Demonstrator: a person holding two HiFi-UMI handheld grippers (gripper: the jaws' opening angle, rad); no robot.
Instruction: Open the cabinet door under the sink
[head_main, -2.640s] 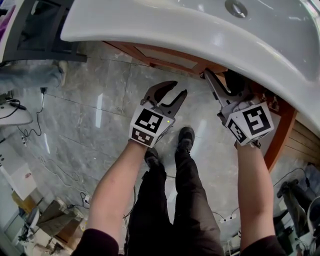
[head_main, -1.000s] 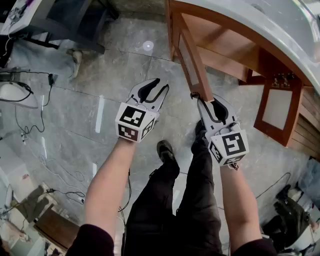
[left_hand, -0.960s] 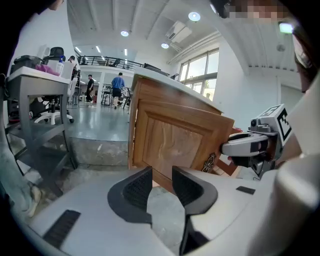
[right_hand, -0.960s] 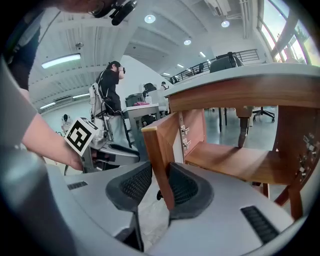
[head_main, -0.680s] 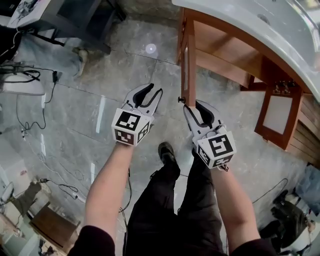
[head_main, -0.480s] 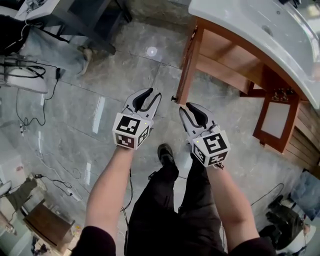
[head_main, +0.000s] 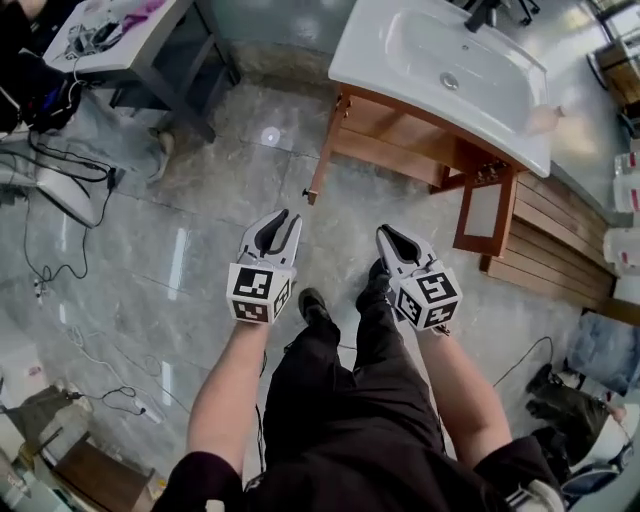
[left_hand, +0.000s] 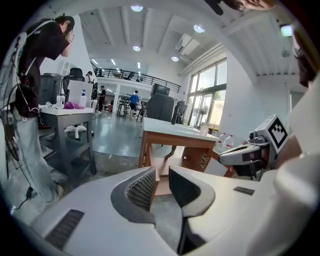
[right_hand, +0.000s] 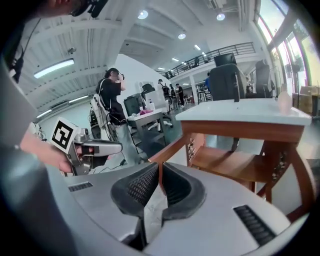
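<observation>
The left gripper (head_main: 283, 220) has jaws that have just been closing and stand slightly apart, empty. The right gripper (head_main: 386, 234) has just closed its jaws almost together on nothing. The cabinet door (head_main: 327, 145) stands open under the sink (head_main: 345, 60), at 12 o'clock from the left gripper and well apart from both.

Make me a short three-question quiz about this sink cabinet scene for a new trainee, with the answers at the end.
1. True or false: both wooden doors of the cabinet under the sink are shut.
2. What colour is the sink basin? A white, B black, C green.
3. Short answer: in the head view, what piece of furniture stands on the grey floor at the top left?
Key: 1 false, both doors stand open. 2 A. 3 a table with a white top and dark legs.
</observation>
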